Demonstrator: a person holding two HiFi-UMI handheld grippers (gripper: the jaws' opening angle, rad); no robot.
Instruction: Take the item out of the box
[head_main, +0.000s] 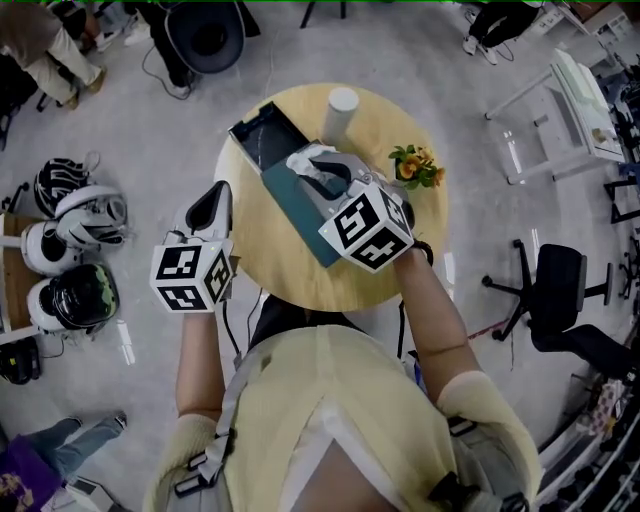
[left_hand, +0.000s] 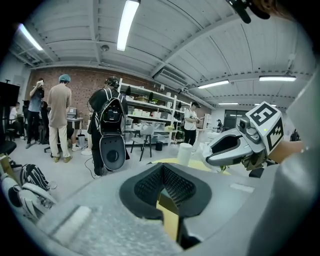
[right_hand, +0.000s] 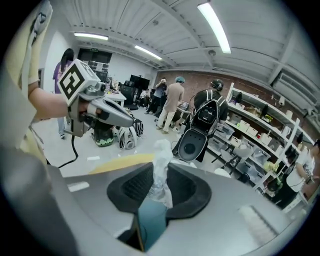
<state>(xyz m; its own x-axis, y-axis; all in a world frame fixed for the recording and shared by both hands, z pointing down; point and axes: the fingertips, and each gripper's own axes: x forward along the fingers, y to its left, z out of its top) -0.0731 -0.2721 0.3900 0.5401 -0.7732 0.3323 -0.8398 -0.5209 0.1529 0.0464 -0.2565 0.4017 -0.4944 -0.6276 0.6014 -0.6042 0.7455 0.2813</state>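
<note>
An open teal box (head_main: 300, 215) lies on the round wooden table (head_main: 400, 250), its lid (head_main: 262, 135) folded back to the far left. My right gripper (head_main: 318, 165) hovers over the box, shut on a white item in crinkled clear plastic (head_main: 322, 172). In the right gripper view the item (right_hand: 160, 170) stands up between the black pads (right_hand: 135, 187), with the teal box (right_hand: 150, 222) just below. My left gripper (head_main: 220, 192) hangs at the table's left edge, away from the box. Its jaws (left_hand: 161, 182) are shut on nothing.
A white cup (head_main: 342, 103) stands at the table's far edge and a small bunch of yellow flowers (head_main: 415, 165) at its right. Helmets (head_main: 75, 260) lie on the floor to the left. An office chair (head_main: 560, 300) and a white cart (head_main: 560, 110) stand to the right.
</note>
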